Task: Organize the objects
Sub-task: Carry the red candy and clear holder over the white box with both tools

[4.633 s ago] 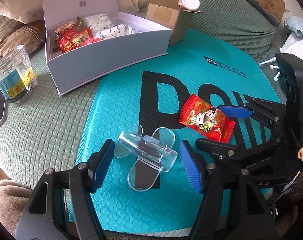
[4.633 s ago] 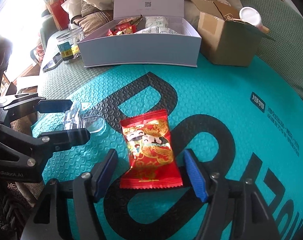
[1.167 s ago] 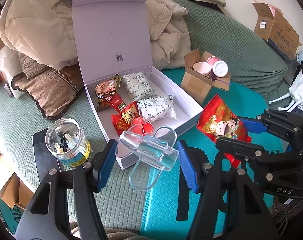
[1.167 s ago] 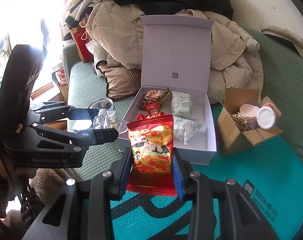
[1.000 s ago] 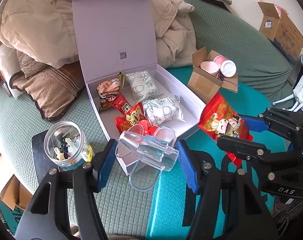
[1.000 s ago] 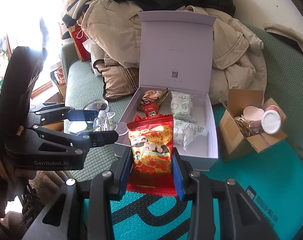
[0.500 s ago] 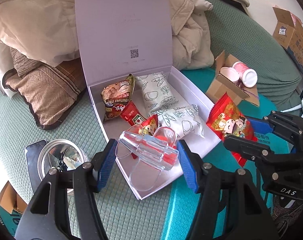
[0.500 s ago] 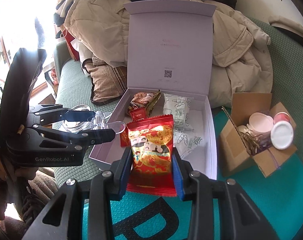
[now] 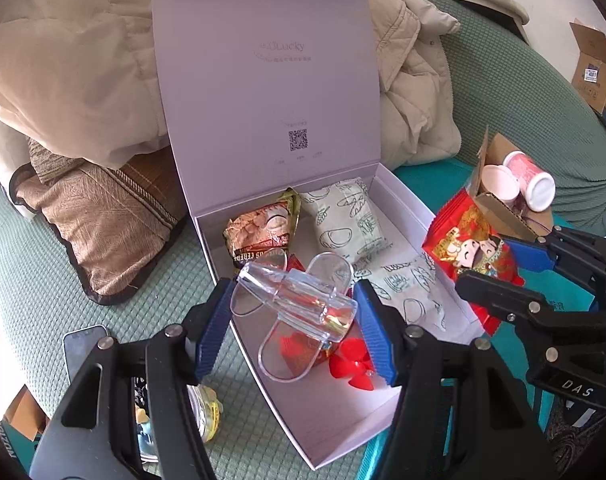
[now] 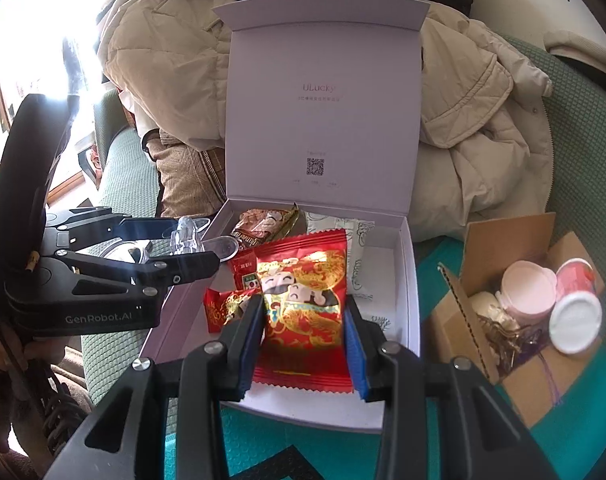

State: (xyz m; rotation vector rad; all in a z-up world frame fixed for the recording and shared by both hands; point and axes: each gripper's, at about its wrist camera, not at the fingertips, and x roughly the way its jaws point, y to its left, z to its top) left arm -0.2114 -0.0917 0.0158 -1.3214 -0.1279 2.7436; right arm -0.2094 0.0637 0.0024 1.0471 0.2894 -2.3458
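My left gripper (image 9: pixel 295 314) is shut on a clear plastic clip (image 9: pixel 299 304) and holds it above the near left part of the open white box (image 9: pixel 343 436). My right gripper (image 10: pixel 303 332) is shut on a red snack packet (image 10: pixel 307 300) and holds it above the box's front (image 10: pixel 327 412). The packet also shows in the left wrist view (image 9: pixel 469 252), over the box's right wall. The clip also shows in the right wrist view (image 10: pixel 189 238). The box holds a brown snack bag (image 9: pixel 259 232), two white patterned packets (image 9: pixel 347 220) and small red packets (image 10: pixel 227 304).
The box's lid (image 9: pixel 263 80) stands upright at the back. A small cardboard box (image 10: pixel 519 320) with pink cups sits to the right on the teal mat (image 10: pixel 263 452). A jar (image 9: pixel 199 412) and a phone (image 9: pixel 81 344) lie left. Coats (image 9: pixel 63 60) pile behind.
Both grippers have moved forward toward the box with their loads. The clip is now over the box's near left part and the red packet over its front right.
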